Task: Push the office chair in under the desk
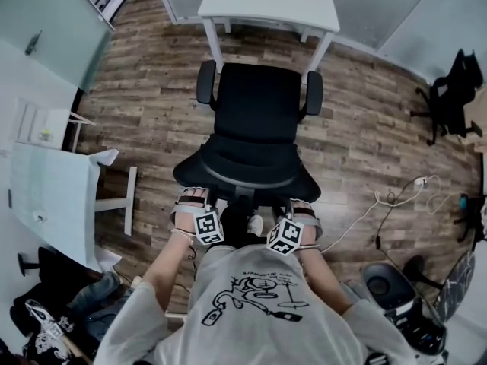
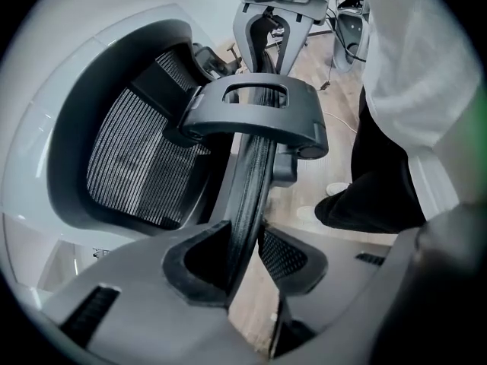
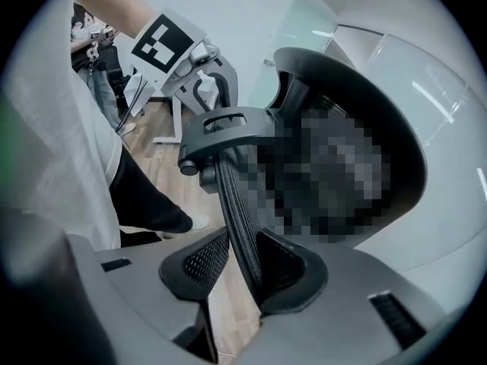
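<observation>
Office chair [image 1: 255,120], black, is held at its near backrest rim [image 2: 251,181]: the left gripper [image 2: 243,257] and right gripper [image 3: 245,268] each pinch the mesh edge between their pads. Its base and wheels are hidden under the seat [image 1: 255,101]. Farther off, the armrests [image 1: 205,82] and seat front stand just short of the white desk [image 1: 266,2].

1. The person wears a light grey short-sleeved T-shirt [image 1: 255,303] with a black line drawing printed on it (at 6 o'clock in the head view).
2. Dark trousers [image 2: 380,192] and a white shoe [image 2: 336,189] complete the clothing.
3. The left gripper [image 1: 193,198] and right gripper [image 1: 302,206] have grey bodies, black dimpled pads [image 3: 199,263], and each a cube [image 1: 208,225] of black-and-white square markers.
</observation>
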Available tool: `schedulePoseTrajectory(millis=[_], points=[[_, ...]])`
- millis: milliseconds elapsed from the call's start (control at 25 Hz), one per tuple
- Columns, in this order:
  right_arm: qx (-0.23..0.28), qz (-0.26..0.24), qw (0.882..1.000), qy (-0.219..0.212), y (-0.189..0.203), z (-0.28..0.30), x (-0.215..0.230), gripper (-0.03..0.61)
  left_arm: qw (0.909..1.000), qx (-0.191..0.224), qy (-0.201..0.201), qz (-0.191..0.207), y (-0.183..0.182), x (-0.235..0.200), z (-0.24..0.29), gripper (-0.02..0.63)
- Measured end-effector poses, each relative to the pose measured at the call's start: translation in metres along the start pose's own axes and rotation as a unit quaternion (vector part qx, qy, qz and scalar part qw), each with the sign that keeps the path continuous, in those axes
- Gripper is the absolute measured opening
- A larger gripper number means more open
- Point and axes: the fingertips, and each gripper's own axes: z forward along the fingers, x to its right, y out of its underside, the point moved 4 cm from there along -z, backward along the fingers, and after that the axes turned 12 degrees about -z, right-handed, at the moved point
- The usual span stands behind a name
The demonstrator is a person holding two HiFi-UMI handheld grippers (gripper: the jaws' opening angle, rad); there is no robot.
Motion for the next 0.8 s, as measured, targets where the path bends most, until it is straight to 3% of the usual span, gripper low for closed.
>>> schedulePoseTrajectory(millis=[800], points=[[-0.023,0.011,0.999,-0.027,0.007,0.023,0.056,0.148,0.9992,0.026,0.022,0.019,-0.021,-0.051,0.028,0.123]])
